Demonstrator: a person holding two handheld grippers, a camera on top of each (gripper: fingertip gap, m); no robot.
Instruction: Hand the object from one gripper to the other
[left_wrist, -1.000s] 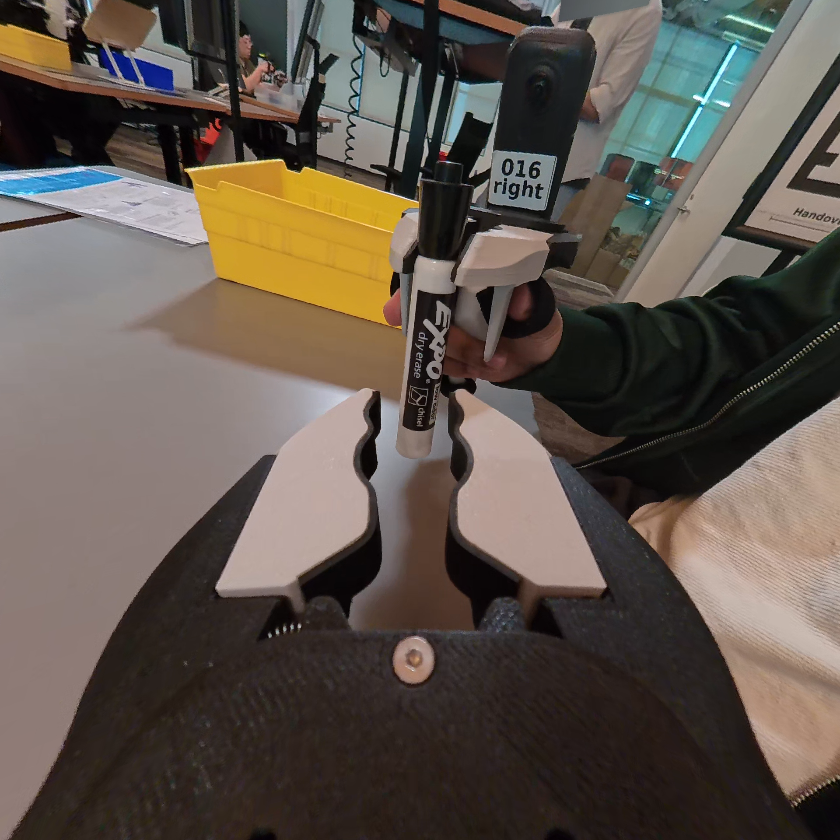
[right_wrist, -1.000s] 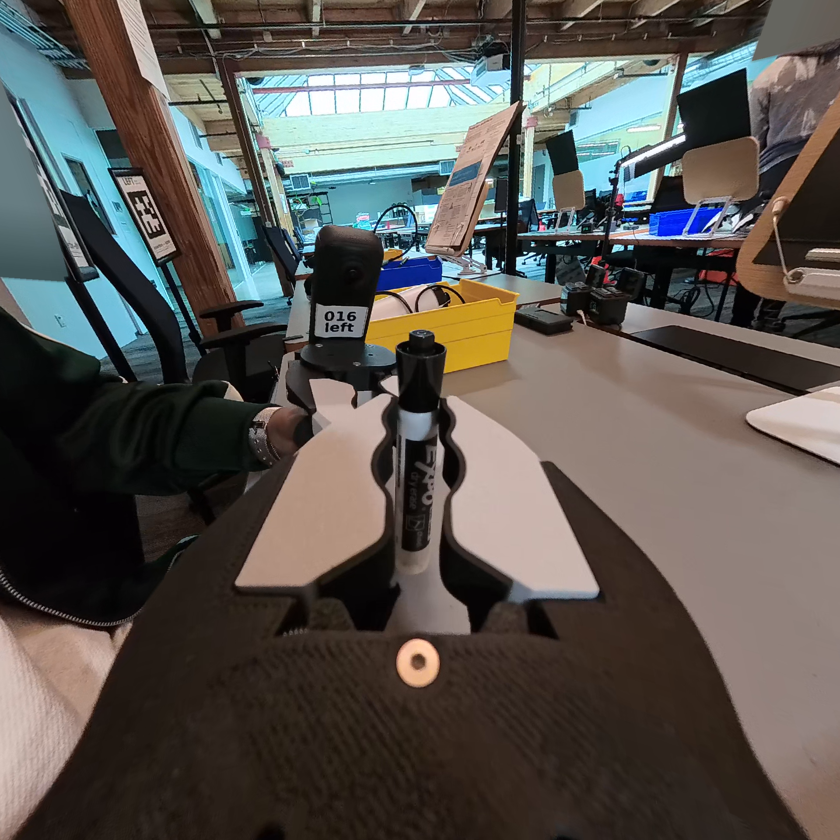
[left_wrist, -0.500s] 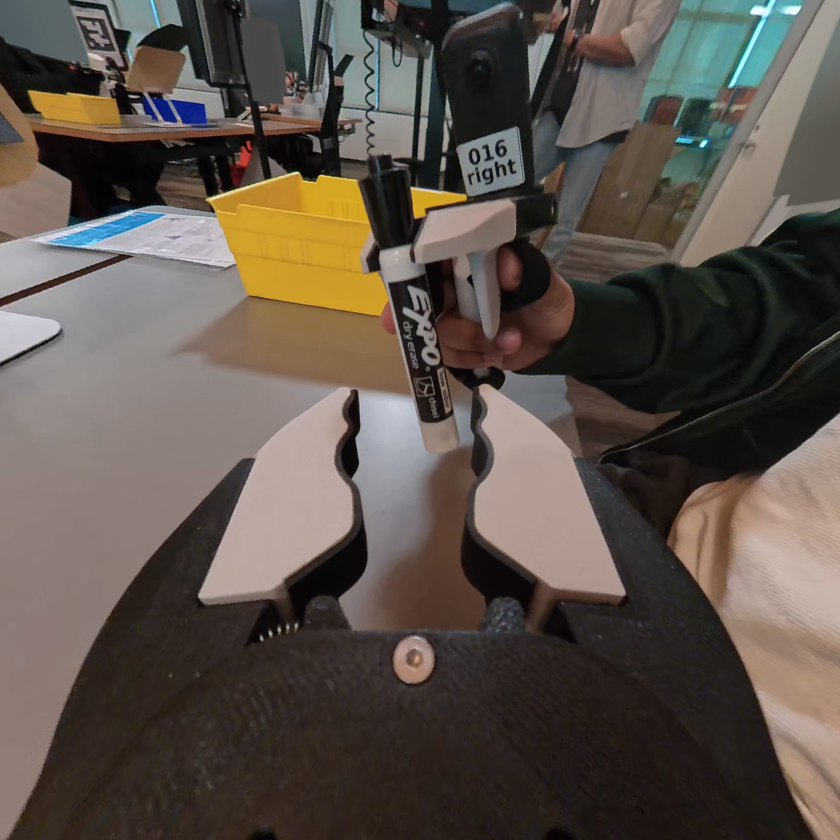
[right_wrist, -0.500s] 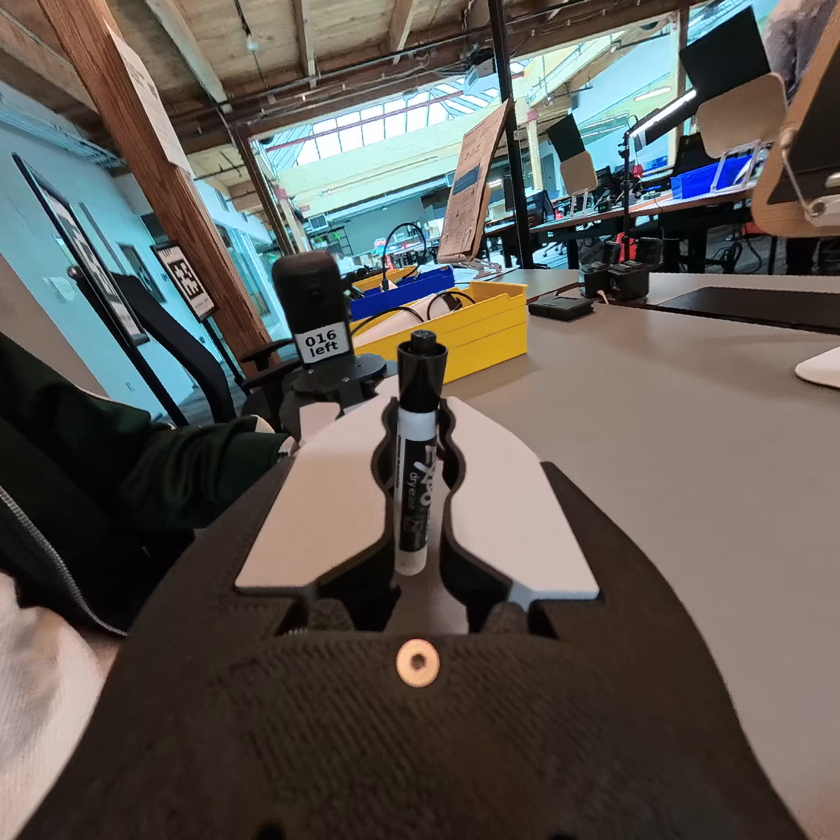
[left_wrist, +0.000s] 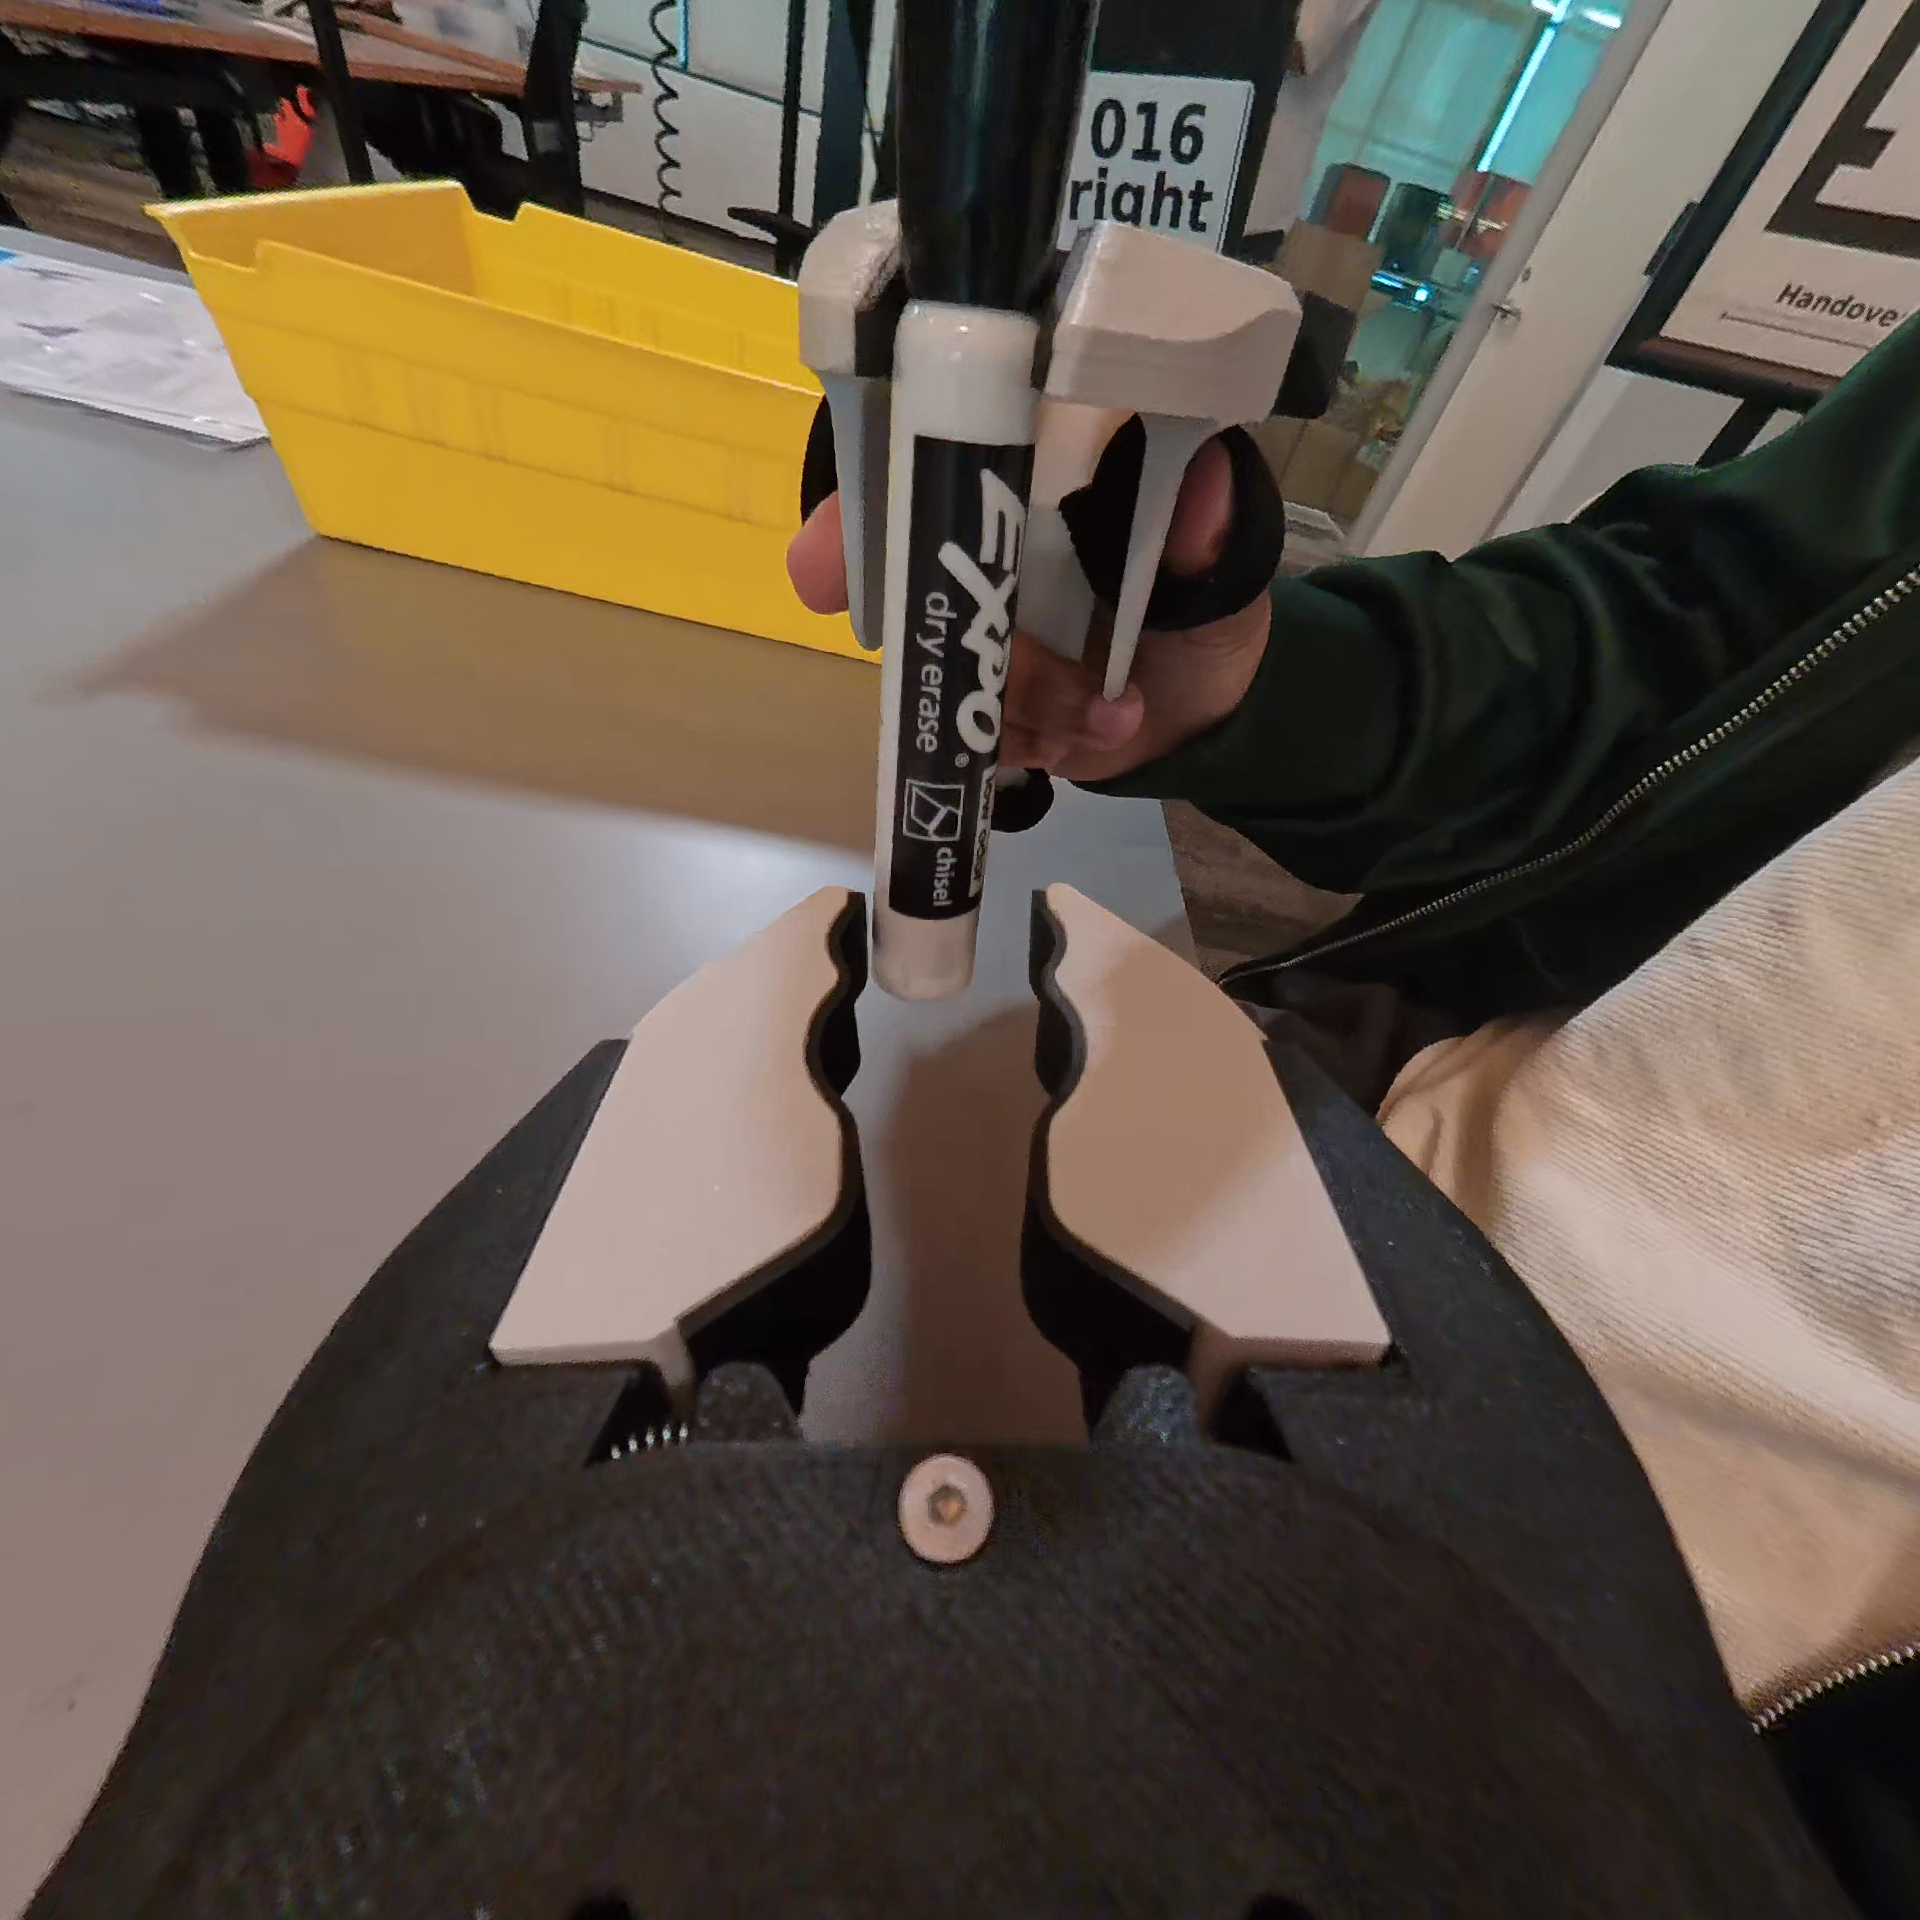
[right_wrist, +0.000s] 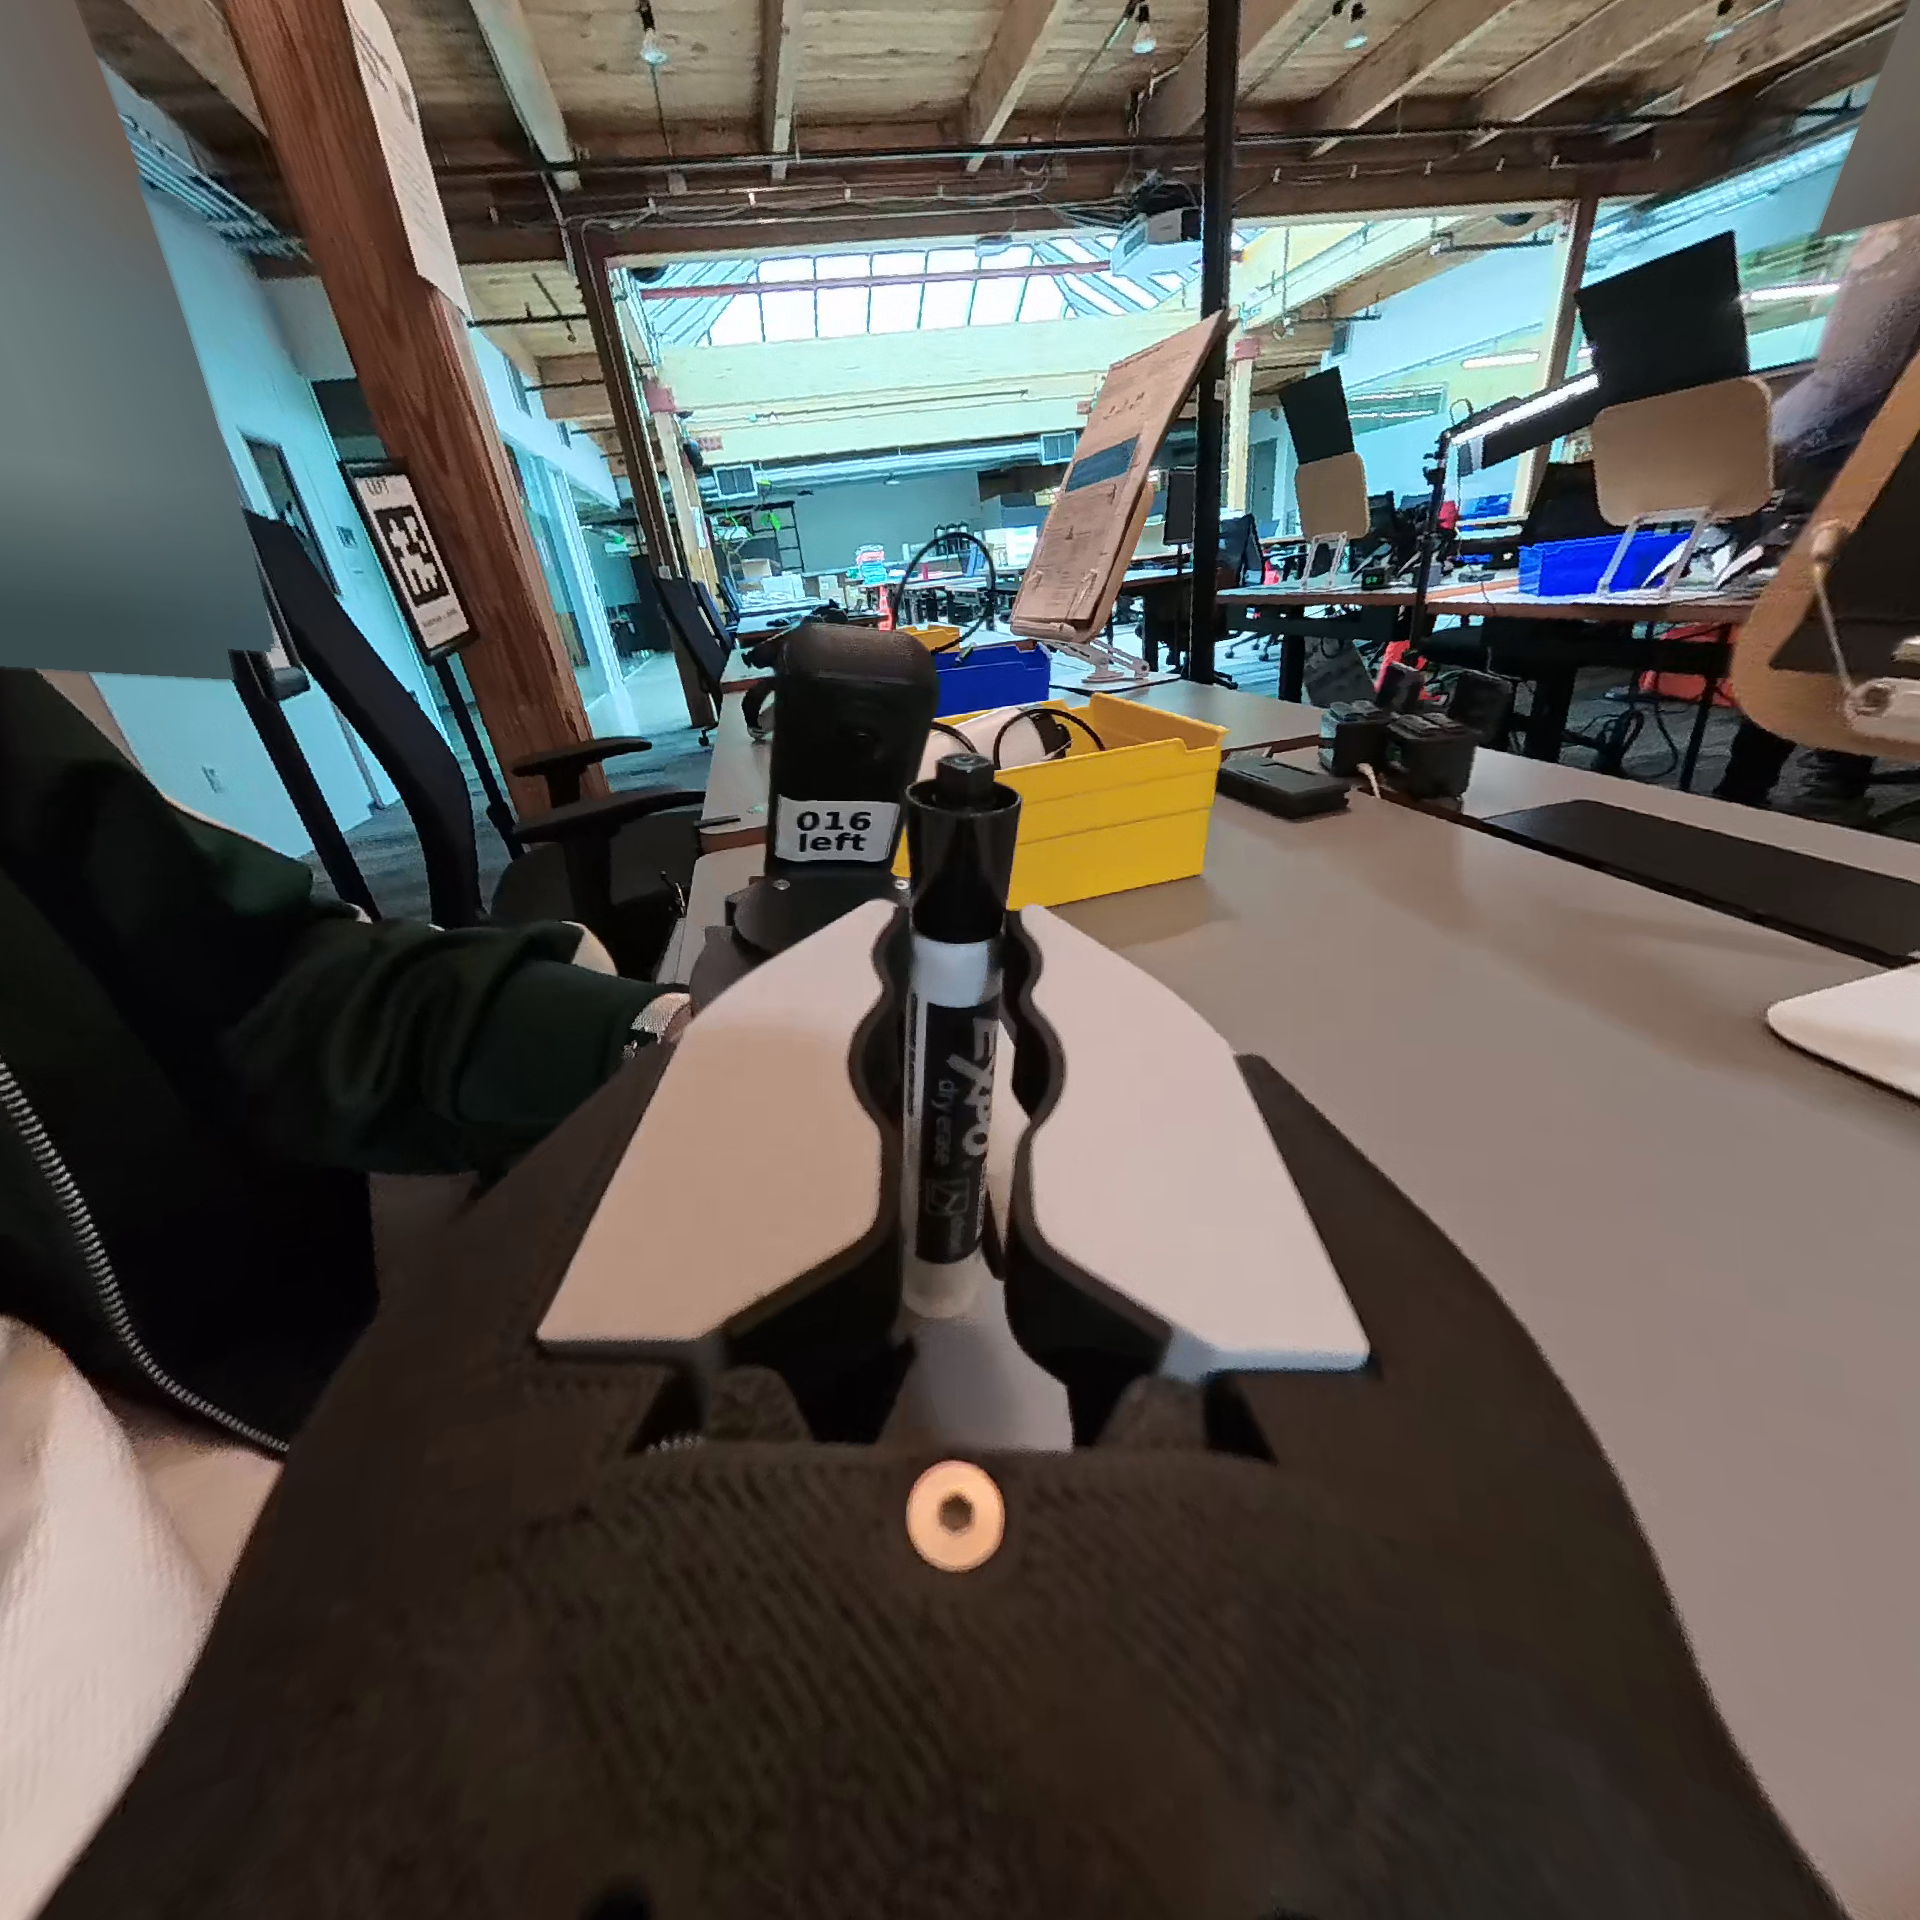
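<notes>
A black-and-white dry-erase marker (left_wrist: 940, 675) stands upright, cap up. My right gripper (right_wrist: 956, 935) is shut on the marker (right_wrist: 951, 1091) near its cap end; in the left wrist view the right gripper (left_wrist: 1039, 322) faces me and clamps the marker's upper barrel. My left gripper (left_wrist: 945, 914) is open, and the marker's white bottom end hangs between its fingertips, close to the left fingertip (left_wrist: 821, 935). The left gripper's body (right_wrist: 831, 790) shows just behind the marker in the right wrist view.
A yellow bin (left_wrist: 499, 395) stands on the grey table (left_wrist: 312, 883) behind the grippers; it also shows in the right wrist view (right_wrist: 1101, 800). A person's green sleeve (left_wrist: 1558, 675) reaches in from the right. A white object's edge (right_wrist: 1849, 1029) lies at the right.
The right gripper with the marker has come closer and the marker stands upright again. The left gripper's jaws have narrowed, and the marker's bottom end sits between its tips.
</notes>
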